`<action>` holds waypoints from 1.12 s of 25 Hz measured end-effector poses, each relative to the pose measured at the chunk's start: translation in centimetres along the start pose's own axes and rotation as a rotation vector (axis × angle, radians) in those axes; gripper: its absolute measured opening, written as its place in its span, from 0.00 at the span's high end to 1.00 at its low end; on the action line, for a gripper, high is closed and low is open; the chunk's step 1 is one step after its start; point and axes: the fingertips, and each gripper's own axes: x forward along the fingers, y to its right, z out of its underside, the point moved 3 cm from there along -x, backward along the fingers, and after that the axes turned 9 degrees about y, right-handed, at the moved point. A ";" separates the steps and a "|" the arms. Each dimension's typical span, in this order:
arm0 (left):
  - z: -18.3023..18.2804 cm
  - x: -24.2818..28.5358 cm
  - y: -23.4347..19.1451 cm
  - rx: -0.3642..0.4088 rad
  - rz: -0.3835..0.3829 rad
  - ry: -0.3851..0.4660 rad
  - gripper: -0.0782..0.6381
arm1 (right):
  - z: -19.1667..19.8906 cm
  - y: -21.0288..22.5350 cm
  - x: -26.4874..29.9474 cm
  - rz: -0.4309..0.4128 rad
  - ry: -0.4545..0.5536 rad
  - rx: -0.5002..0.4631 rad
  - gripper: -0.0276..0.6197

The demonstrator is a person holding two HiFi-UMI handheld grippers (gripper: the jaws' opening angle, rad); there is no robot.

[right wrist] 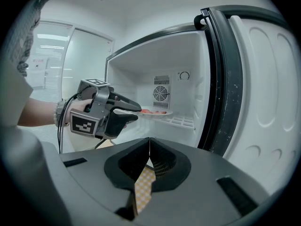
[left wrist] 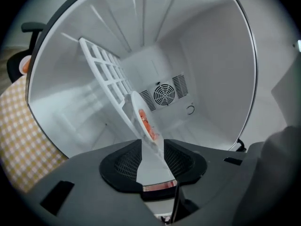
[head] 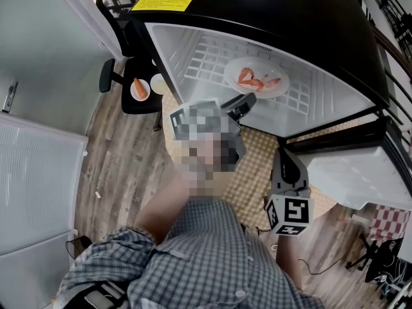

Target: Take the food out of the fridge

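Straddling the rim of the food plate (left wrist: 136,102) in the fridge (left wrist: 211,69), left claw (left wrist: 151,147) spread

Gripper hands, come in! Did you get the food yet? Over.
Left gripper open, fingers around the plate rim. Right gripper shut, empty, outside fridge. Food on plate, on shelf. Nothing in the way.

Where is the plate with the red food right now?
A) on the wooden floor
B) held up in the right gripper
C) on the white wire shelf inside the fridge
C: the plate with the red food sits on the white wire shelf inside the open fridge, not on the floor and not lifted by a gripper.
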 end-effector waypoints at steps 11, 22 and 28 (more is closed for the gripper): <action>-0.2 0.9 -0.8 -0.186 -0.026 0.020 0.75 | 0.2 0.0 0.0 0.000 -0.009 0.001 0.94; -0.3 0.7 -0.3 -0.175 0.004 -0.007 0.82 | -0.3 -0.6 0.9 -0.036 0.015 0.062 0.94; -0.2 0.4 -0.4 -0.190 0.018 -0.017 0.82 | -1.6 -0.7 2.9 -0.100 0.054 0.275 0.94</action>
